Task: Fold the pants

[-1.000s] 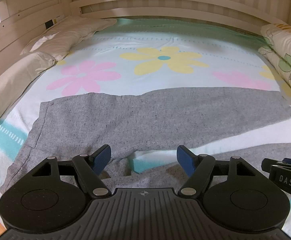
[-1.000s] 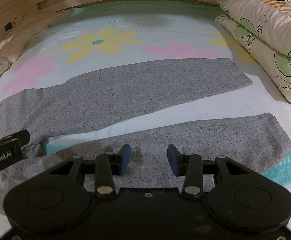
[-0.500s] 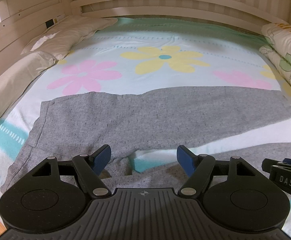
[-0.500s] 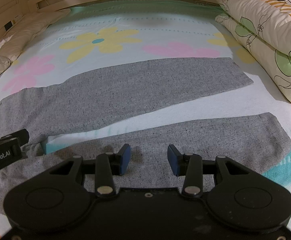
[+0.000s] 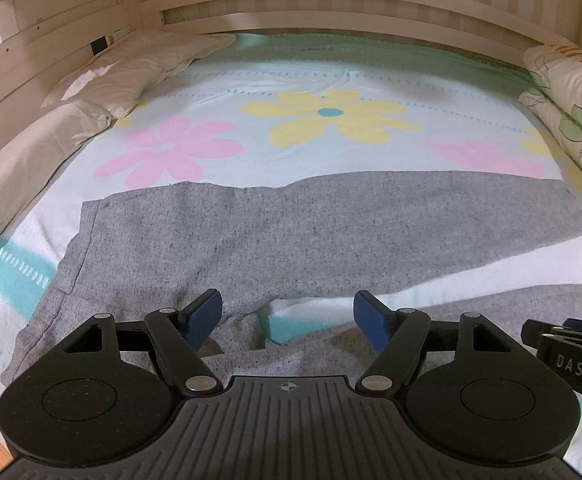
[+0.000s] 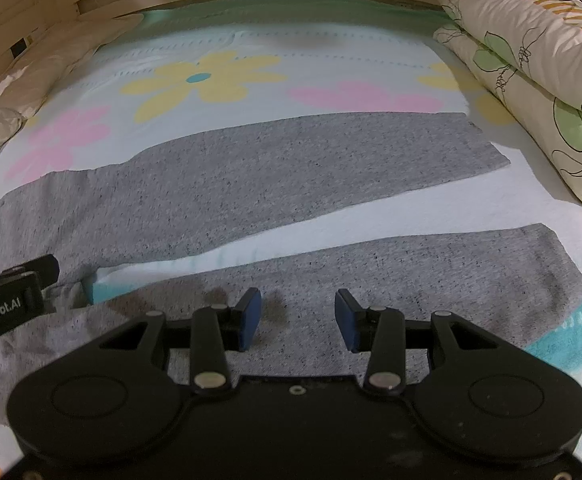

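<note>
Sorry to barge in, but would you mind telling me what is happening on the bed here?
A person is about to fold a pair of grey pants that lie spread flat on the flowered bedsheet, legs apart and pointing toward the rolled quilt. The left gripper sits over the crotch area and the right gripper over the near leg. Both have their fingers open with no fabric pinched, so no fold has been made yet.
</note>
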`<action>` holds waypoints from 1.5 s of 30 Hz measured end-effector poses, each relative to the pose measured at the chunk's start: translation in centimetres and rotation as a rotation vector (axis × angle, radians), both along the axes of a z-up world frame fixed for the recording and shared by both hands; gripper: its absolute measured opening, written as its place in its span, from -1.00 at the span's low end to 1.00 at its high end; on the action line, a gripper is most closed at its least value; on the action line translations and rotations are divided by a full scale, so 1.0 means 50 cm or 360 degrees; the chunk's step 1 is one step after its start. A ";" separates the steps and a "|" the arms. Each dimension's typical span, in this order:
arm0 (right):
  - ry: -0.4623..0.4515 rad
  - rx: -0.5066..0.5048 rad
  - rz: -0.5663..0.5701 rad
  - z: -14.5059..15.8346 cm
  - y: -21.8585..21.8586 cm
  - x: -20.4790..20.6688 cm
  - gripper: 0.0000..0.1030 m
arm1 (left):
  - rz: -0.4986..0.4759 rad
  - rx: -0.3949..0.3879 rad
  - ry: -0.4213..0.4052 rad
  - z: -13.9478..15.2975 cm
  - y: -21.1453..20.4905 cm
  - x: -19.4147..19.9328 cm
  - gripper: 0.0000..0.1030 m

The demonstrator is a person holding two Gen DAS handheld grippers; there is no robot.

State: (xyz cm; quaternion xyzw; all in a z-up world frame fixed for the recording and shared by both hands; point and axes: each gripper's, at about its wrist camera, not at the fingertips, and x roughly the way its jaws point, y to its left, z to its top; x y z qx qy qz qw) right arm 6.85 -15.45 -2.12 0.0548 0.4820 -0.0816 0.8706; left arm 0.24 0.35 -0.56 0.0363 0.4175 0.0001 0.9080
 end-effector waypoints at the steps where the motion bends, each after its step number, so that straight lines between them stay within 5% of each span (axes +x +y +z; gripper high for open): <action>1: 0.0002 0.0003 0.0002 0.002 -0.003 0.002 -0.15 | 0.0001 0.0000 0.0002 0.000 -0.001 0.001 0.40; 7: 0.0013 0.0034 0.0016 -0.002 -0.003 0.004 -0.16 | 0.0006 -0.0013 0.0031 -0.002 0.005 0.006 0.32; 10: 0.0005 0.0045 0.0026 -0.004 -0.003 0.002 -0.16 | 0.0006 -0.0026 0.0068 -0.003 0.013 0.014 0.09; 17: 0.0060 0.0070 0.0143 -0.007 -0.030 0.021 -0.17 | 0.0095 0.0000 0.0092 0.013 0.060 0.058 0.08; 29: -0.0033 -0.0045 0.0492 -0.030 -0.078 0.253 -0.17 | 0.0190 0.0014 0.0068 0.024 0.067 0.224 0.08; 39: 0.0001 -0.0062 0.0161 -0.121 -0.106 0.497 -0.16 | 0.0127 0.0049 0.0113 -0.041 0.035 0.267 0.08; 45: 0.0048 -0.0086 0.0056 -0.177 -0.102 0.574 -0.16 | 0.0090 0.0133 0.0108 -0.061 0.028 0.275 0.08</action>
